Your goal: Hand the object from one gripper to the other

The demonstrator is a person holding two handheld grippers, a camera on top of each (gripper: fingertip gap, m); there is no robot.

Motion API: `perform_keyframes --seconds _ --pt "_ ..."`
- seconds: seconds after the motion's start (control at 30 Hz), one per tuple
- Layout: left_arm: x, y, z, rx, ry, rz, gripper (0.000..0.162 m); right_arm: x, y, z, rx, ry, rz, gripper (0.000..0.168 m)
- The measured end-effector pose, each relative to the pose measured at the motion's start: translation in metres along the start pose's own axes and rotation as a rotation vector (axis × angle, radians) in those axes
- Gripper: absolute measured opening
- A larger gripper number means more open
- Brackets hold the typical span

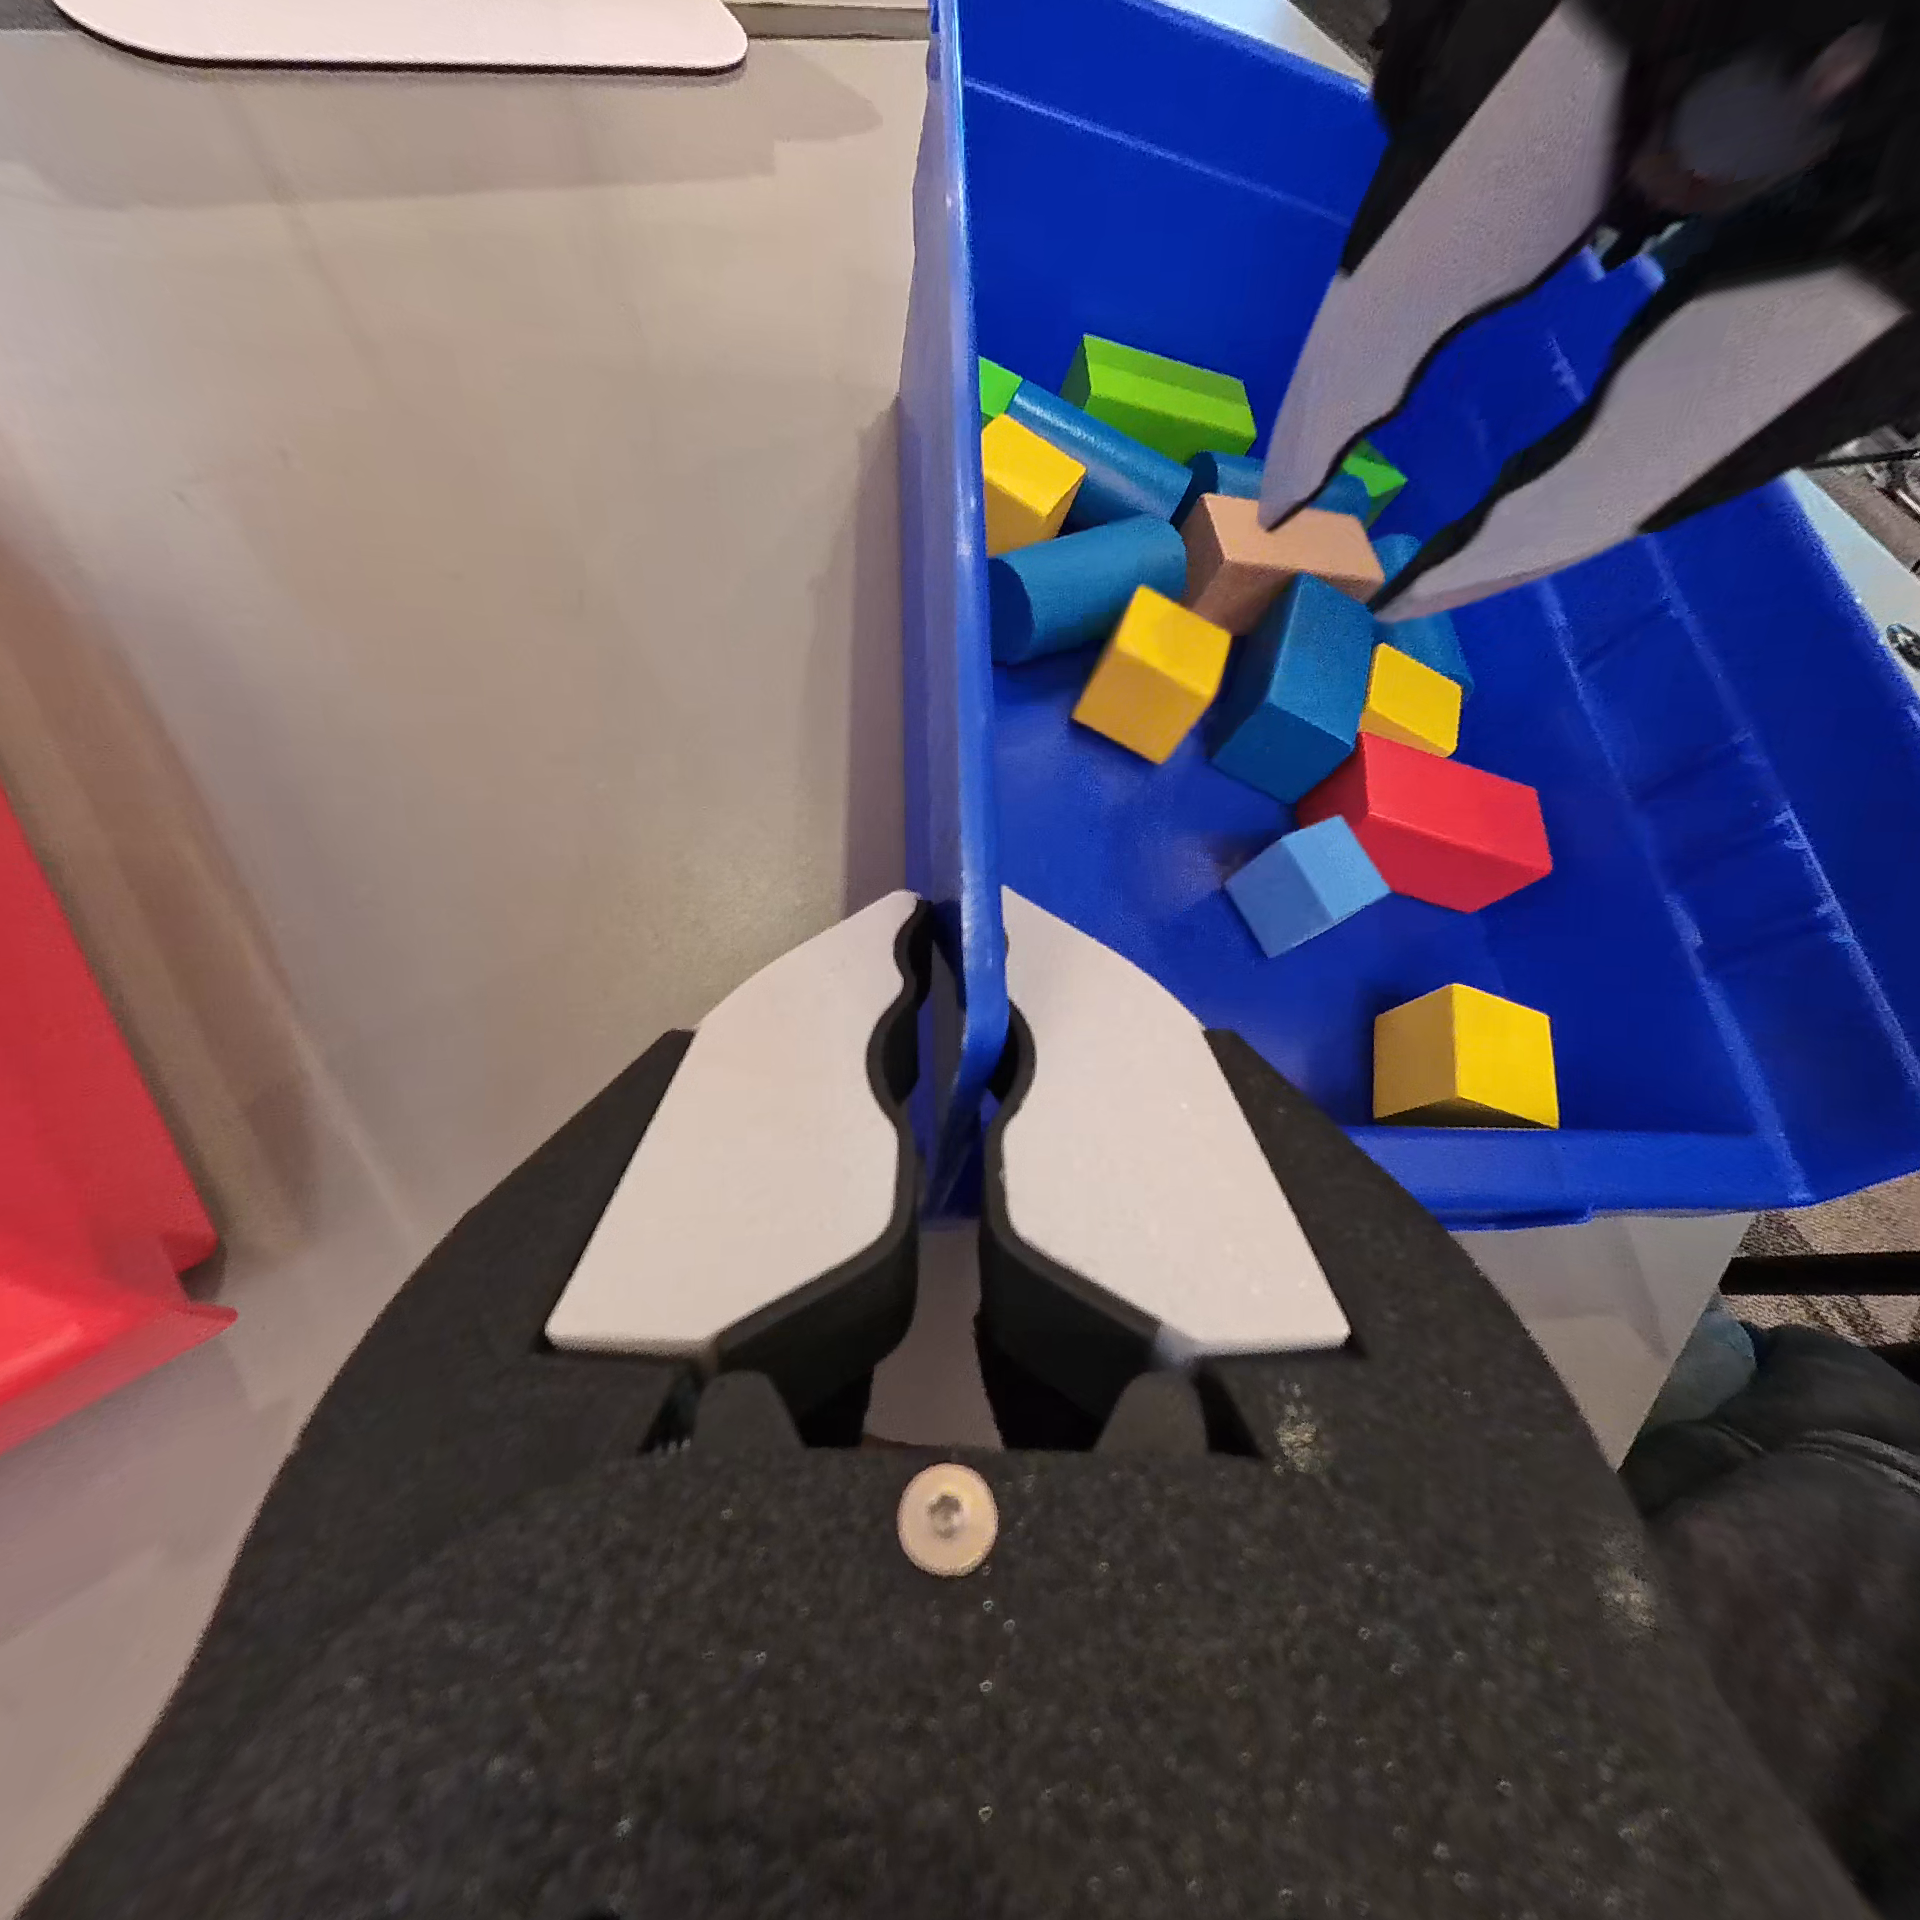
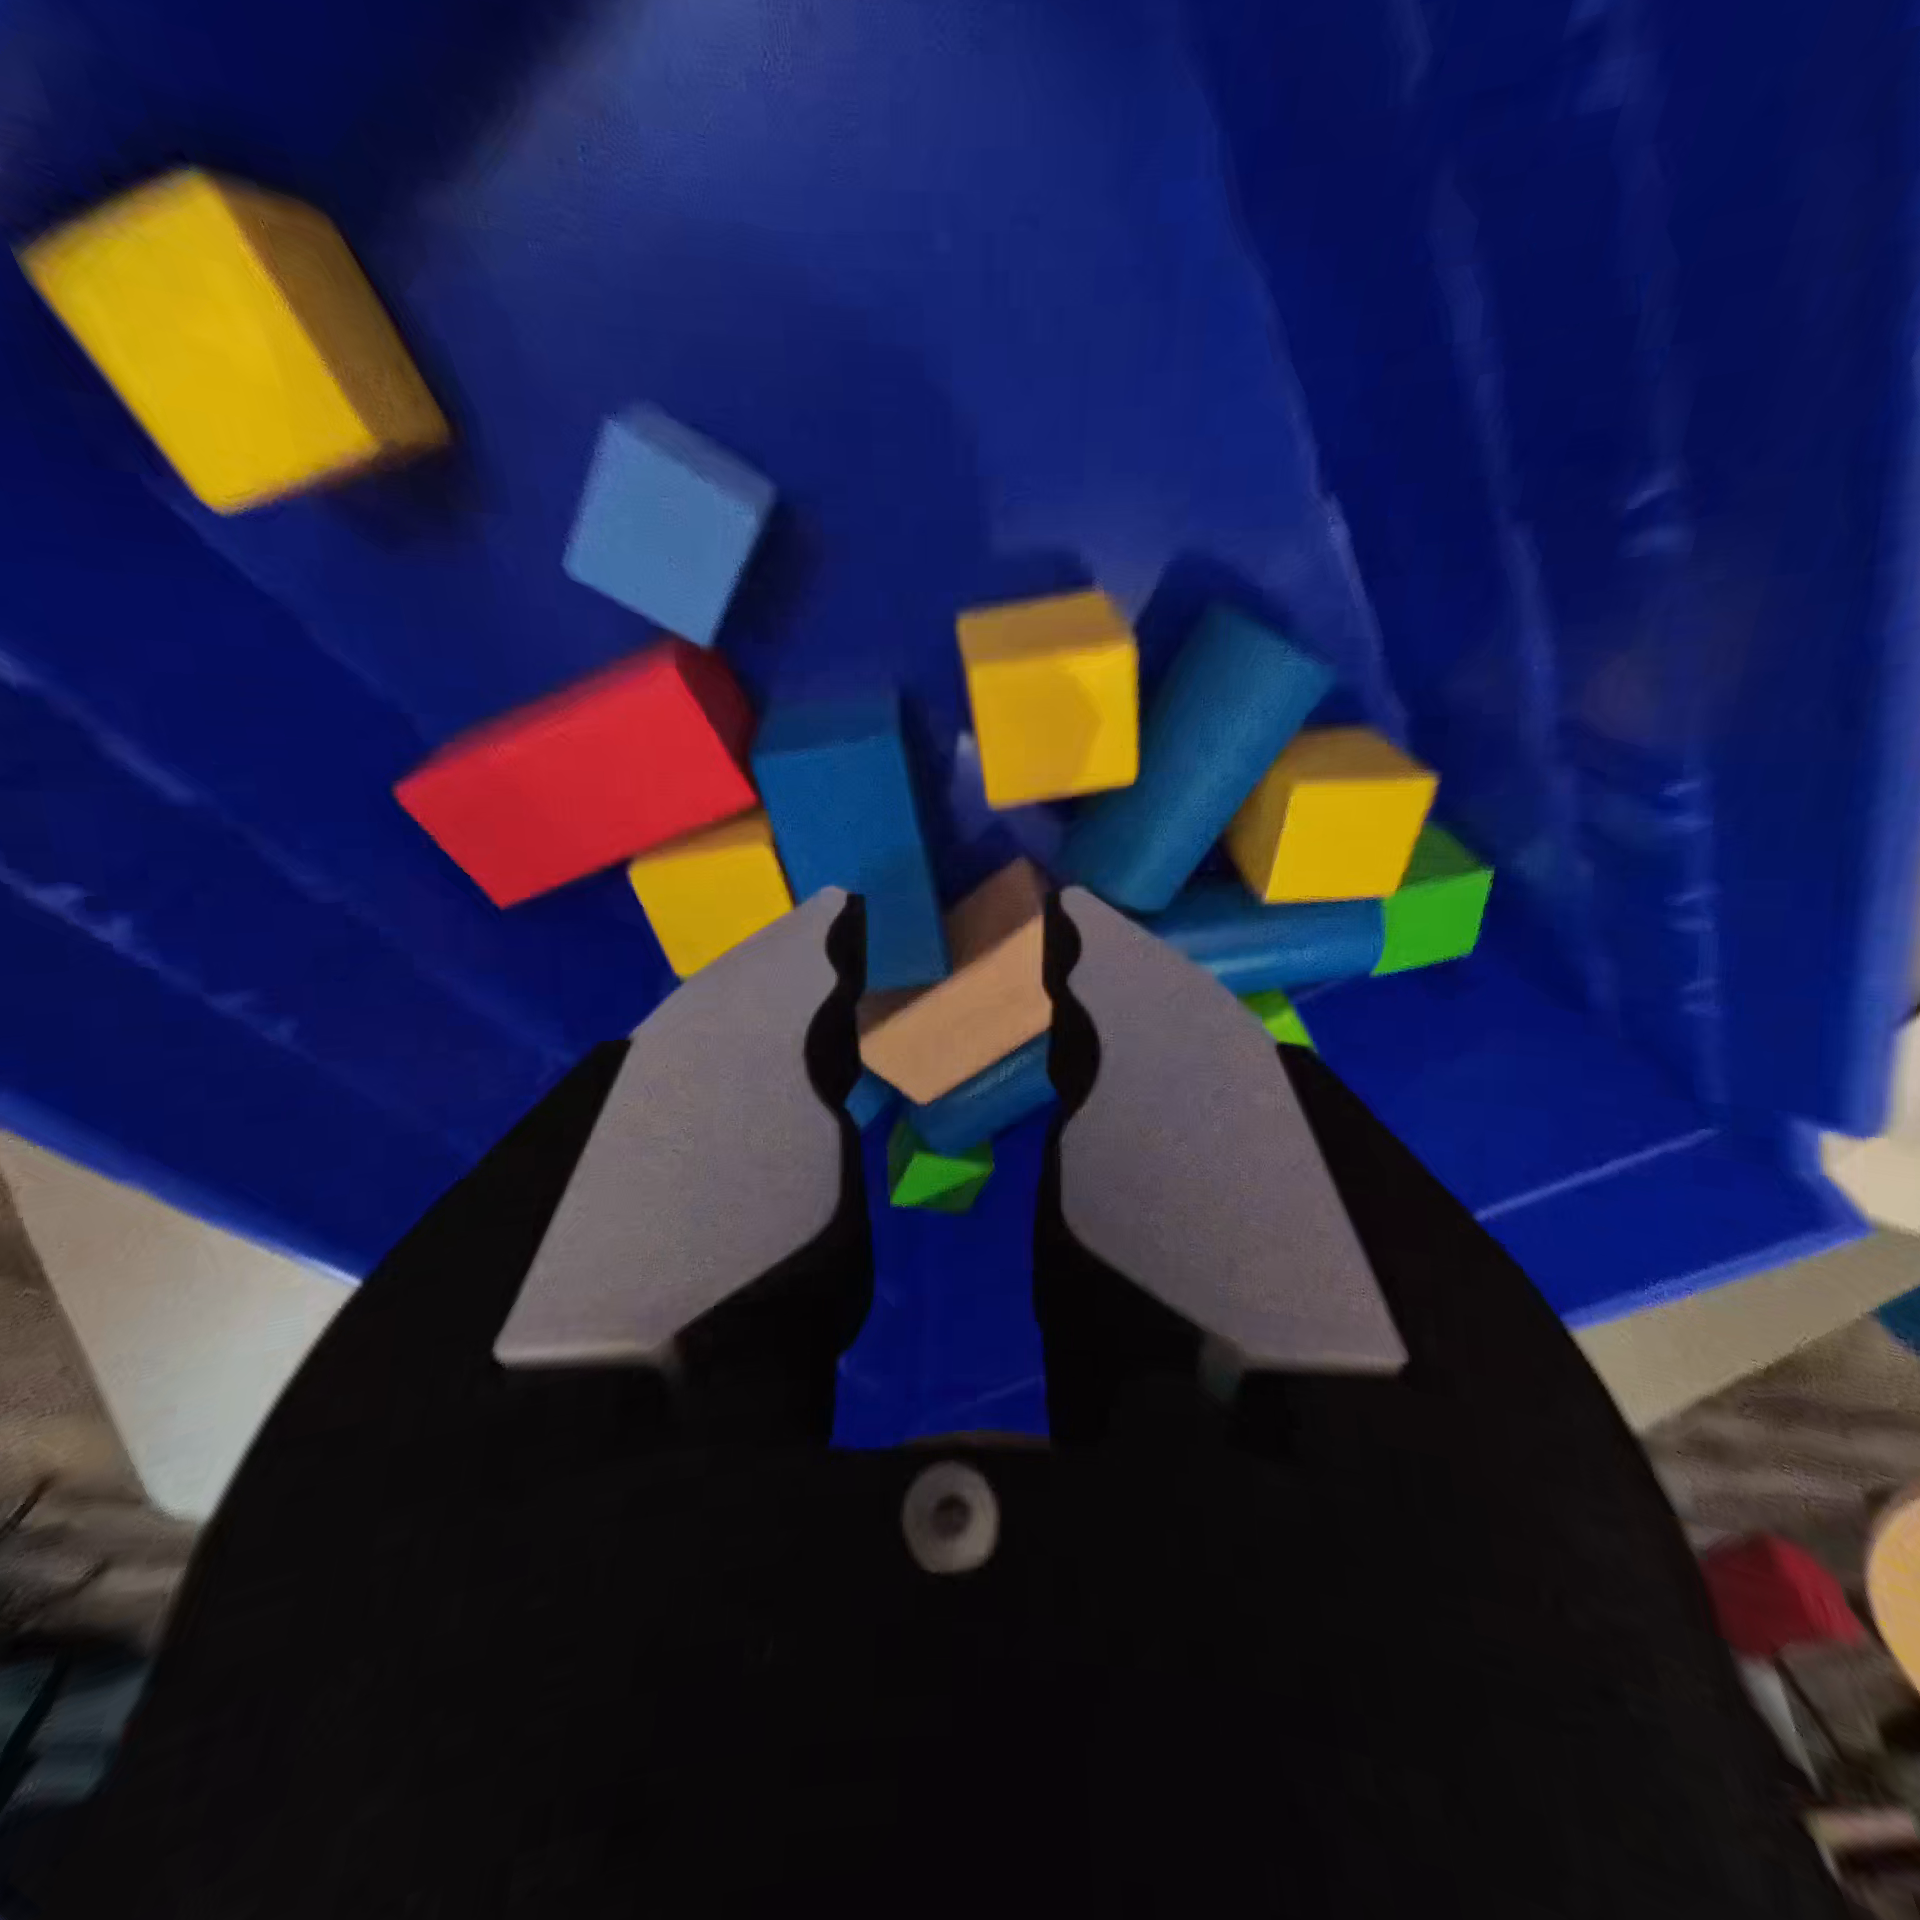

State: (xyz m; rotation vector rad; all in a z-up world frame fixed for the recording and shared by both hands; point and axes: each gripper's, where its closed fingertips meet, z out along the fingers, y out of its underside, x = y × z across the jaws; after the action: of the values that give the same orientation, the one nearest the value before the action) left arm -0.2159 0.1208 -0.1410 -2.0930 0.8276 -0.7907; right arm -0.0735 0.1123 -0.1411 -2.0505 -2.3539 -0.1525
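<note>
My left claw (image 1: 961,914) was clamped on the near side wall of the blue bin (image 1: 1662,790), one finger outside it and one inside, the wall pinched between them. The bin sat on the pale grey bench (image 1: 468,520), with a red bin (image 1: 83,1091) at the left edge of my left wrist view and a white mat (image 1: 416,31) at the far end of the bench.

My right claw (image 1: 1325,556) reached down into the bin over the heap of blocks. Its jaws stood partly apart, straddling the tan block (image 2: 961,997), which lay on top of the heap. From the right wrist view the fingertips (image 2: 810,935) flanked the block on either side; I could not tell whether they were pressing it yet or only bracketing it, since that view was blurred.

Around the tan block lay dark blue blocks (image 1: 1299,686) and blue cylinders (image 1: 1081,592), yellow cubes (image 1: 1153,675), and a green block (image 1: 1164,400) toward the far wall. A red block (image 1: 1434,821) and a light blue block (image 1: 1304,883) lay nearer to me, and one yellow cube (image 1: 1465,1055) sat alone by the near wall.
</note>
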Motion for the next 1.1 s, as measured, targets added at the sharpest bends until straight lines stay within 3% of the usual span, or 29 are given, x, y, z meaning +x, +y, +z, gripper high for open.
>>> perform_keyframes --seconds 0.07,0.17,0.23,0.33,0.43,0.57,0.63,0.7,0.73,0.8,0.87,1.0,1.1 --pt "0.0 0.0 0.0 0.002 0.002 -0.001 0.006 0.002 0.04 0.024 -0.235 -0.005 0.026 0.033" --pt "0.0 0.0 0.0 0.002 0.0 -0.001 0.006 0.003 0.033 0.028 -0.241 0.011 0.021 0.032" --pt "0.0 0.0 0.0 0.001 0.0 -0.002 0.006 0.0 0.0 0.027 -0.097 -0.001 0.012 0.042" --pt "0.0 0.0 0.0 0.003 0.002 -0.004 0.007 0.0 -0.063 0.002 0.303 -0.059 0.08 0.041" --pt "0.0 0.0 0.0 0.005 0.001 -0.006 0.006 0.033 -0.019 -0.004 0.124 0.145 0.118 0.039" --pt "0.0 0.0 0.0 0.005 0.003 -0.006 0.006 -0.01 0.038 0.03 -0.154 -0.094 0.219 0.038" --pt "0.0 0.0 0.0 0.004 0.003 -0.005 0.006 -0.015 0.035 0.047 -0.159 -0.085 0.161 0.035" --pt "0.0 0.0 0.0 0.004 -0.002 -0.007 0.006 -0.007 0.005 0.054 -0.028 -0.062 0.133 0.035" --pt "-0.001 0.0 -0.001 0.005 -0.009 -0.011 0.006 0.005 -0.009 0.049 0.04 -0.029 0.174 0.029" --pt "0.0 0.0 -0.001 0.01 -0.016 -0.018 0.006 0.028 -0.034 0.033 0.235 0.015 0.239 0.04" --pt "0.0 0.001 -0.002 0.005 -0.038 -0.011 0.006 0.044 -0.048 0.004 0.412 0.07 0.287 0.038" --pt "0.003 0.004 -0.004 -0.006 -0.092 0.014 0.005 0.057 0.006 -0.028 0.216 0.366 0.366 0.041" --pt "0.009 0.007 -0.007 -0.007 -0.13 0.015 0.004 0.03 0.047 -0.064 0.197 0.574 0.623 0.054"
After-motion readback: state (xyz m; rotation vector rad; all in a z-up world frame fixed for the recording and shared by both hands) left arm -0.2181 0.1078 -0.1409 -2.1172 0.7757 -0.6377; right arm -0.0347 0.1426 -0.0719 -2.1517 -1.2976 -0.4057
